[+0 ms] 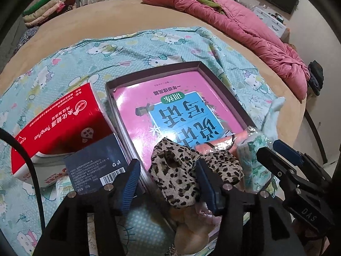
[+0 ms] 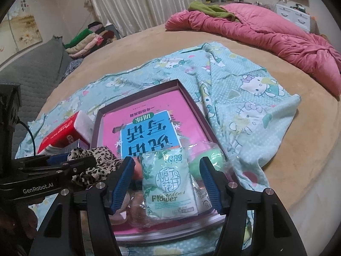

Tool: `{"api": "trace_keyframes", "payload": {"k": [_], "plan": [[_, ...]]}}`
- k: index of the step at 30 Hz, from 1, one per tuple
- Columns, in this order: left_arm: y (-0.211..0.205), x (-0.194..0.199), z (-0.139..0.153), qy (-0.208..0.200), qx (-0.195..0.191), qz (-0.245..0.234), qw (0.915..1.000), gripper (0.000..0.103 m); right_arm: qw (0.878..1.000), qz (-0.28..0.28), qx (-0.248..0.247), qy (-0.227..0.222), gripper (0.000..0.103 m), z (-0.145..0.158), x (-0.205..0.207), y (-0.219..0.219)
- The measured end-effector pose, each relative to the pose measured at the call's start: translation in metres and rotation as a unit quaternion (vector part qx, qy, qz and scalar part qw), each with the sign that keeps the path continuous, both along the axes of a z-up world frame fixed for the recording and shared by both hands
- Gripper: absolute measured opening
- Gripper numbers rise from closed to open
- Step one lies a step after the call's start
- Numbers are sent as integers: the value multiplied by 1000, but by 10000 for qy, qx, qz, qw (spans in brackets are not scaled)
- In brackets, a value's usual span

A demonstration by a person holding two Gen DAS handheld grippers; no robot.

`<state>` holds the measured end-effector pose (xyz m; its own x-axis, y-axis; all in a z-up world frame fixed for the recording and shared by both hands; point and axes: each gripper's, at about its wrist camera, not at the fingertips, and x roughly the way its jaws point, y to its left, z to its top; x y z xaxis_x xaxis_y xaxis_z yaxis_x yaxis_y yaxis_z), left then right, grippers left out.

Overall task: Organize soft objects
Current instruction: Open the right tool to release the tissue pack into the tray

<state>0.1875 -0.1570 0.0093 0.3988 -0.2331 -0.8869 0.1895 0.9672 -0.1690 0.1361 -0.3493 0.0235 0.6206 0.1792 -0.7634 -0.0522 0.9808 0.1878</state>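
A leopard-print cloth (image 1: 177, 170) lies bunched at the near end of a shallow box (image 1: 153, 69) whose floor is covered by a pink book (image 1: 170, 98). My left gripper (image 1: 168, 183) is open, with the cloth lying loose between its blue pads. Beside the cloth stands a pale green tissue pack (image 2: 168, 187) printed "Gardenia Flower". My right gripper (image 2: 166, 183) is open around that pack, with a gap on the left side. The pack (image 1: 253, 166) and the right gripper (image 1: 276, 153) also show in the left wrist view. The left gripper (image 2: 70, 161) shows in the right wrist view.
A red tissue box (image 1: 57, 125) and a dark blue carton (image 1: 96, 166) lie left of the shallow box. A green round item in plastic (image 2: 204, 162) sits by the pack. Everything rests on a cartoon-cat sheet (image 2: 245, 111) over a tan bed, with a pink quilt (image 2: 266, 32) behind.
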Motion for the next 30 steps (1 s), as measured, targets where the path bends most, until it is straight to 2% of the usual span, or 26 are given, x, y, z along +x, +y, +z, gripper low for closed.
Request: {"api": "trace_keyframes", "payload": {"k": [5,7,11,15,30], "plan": [[-1,-2,5,-57,20,-43,10000,57,10000,-25,-41,-23,67,3,-2,0],[-3,-4,9,-103,79,-50,9999,58,10000,-51,-49,-48,73,4,-3,-1],[-5,-7,17,-219,160,-96,9996,59,9999,-94,-69,-78,74,7,-4,-3],[-7,-11,27,-337,187,-118,9992,65,9997,-150,-87,-178,74,12,-7,-5],[-5,-28,56,-696,347,-114,9969,70,9984,-227,-129,-493,77,32,-18,-7]]}}
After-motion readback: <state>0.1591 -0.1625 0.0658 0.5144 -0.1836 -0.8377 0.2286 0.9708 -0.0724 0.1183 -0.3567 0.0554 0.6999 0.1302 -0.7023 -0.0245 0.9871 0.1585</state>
